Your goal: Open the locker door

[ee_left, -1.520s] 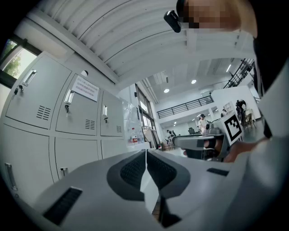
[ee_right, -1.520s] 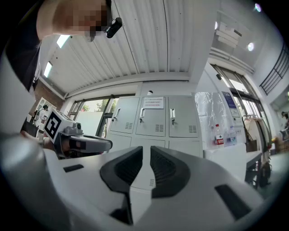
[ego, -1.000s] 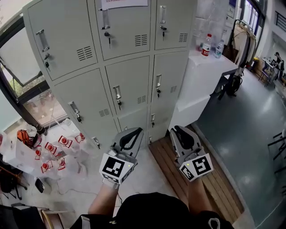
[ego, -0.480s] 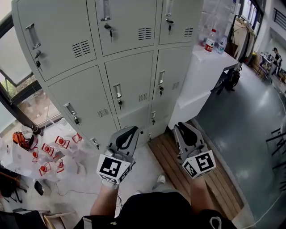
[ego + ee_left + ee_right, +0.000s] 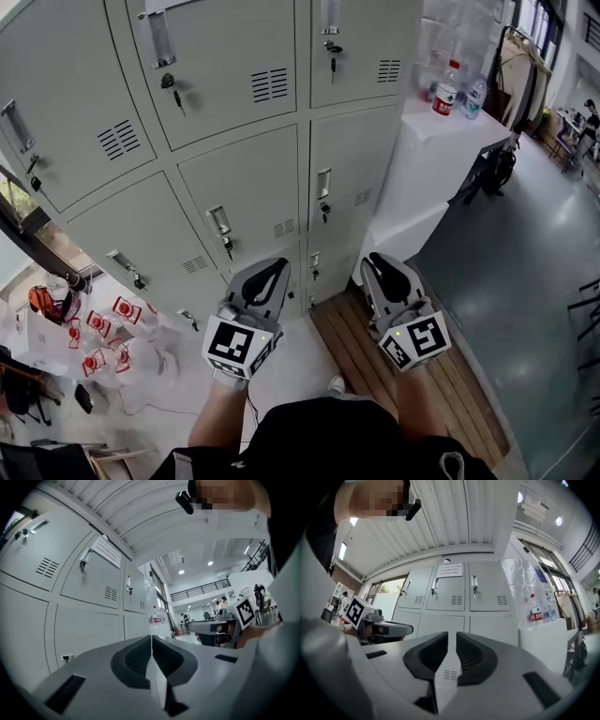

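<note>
A bank of grey lockers (image 5: pixel 248 192) fills the head view, every door shut, each with a metal handle (image 5: pixel 220 223) and a key below it. My left gripper (image 5: pixel 267 281) hangs low in front of the bottom row, touching no door, jaws pressed together and empty. My right gripper (image 5: pixel 386 274) is beside it at the same height, its jaws parted by a narrow gap with nothing between them. In the left gripper view the left gripper (image 5: pixel 151 639) points past the lockers (image 5: pixel 89 581). In the right gripper view the right gripper (image 5: pixel 452 637) points up at the lockers (image 5: pixel 450 595).
A white counter (image 5: pixel 441 141) with two bottles (image 5: pixel 445 94) adjoins the lockers on the right. A wooden slat platform (image 5: pixel 375 375) lies under my right side. Clear bags with red-labelled packs (image 5: pixel 103 328) litter the floor at the left. A paper notice (image 5: pixel 451 570) hangs on a top door.
The lockers have slid left and grown larger in the head view as the person stepped nearer. Both grippers stay low and side by side, jaws unchanged.
</note>
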Demonstrator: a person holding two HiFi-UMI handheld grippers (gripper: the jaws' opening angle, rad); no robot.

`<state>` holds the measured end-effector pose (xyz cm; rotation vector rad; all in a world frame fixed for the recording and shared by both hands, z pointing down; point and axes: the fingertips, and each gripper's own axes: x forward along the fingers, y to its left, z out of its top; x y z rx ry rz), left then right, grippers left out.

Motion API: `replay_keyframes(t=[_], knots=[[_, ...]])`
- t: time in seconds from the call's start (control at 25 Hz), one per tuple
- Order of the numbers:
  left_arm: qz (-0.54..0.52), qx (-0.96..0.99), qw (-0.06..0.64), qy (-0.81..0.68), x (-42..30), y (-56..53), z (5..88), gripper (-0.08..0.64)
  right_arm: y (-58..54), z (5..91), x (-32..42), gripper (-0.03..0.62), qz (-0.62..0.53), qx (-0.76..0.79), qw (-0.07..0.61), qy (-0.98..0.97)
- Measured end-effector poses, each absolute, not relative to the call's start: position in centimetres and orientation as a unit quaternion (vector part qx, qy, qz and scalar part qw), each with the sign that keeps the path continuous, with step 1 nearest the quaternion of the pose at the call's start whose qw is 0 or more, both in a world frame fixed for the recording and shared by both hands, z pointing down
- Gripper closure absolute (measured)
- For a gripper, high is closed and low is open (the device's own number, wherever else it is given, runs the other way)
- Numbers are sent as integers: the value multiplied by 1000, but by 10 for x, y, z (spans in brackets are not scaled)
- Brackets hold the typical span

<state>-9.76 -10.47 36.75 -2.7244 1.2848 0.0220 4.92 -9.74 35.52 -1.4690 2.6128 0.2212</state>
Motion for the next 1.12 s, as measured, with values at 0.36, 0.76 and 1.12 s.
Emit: replay_keyframes(t=[0.36, 0.76, 1.12], knots=[[-8, -888, 78, 452, -36, -168, 360, 535, -162, 344, 103, 526, 103, -454, 72, 882], [-22, -879, 92, 467, -11, -200, 359, 535, -208, 326, 118, 526, 144, -428, 71, 889], [-13, -881, 102, 462, -38, -239, 343, 535, -255, 285, 102, 526, 168, -441, 86, 877]])
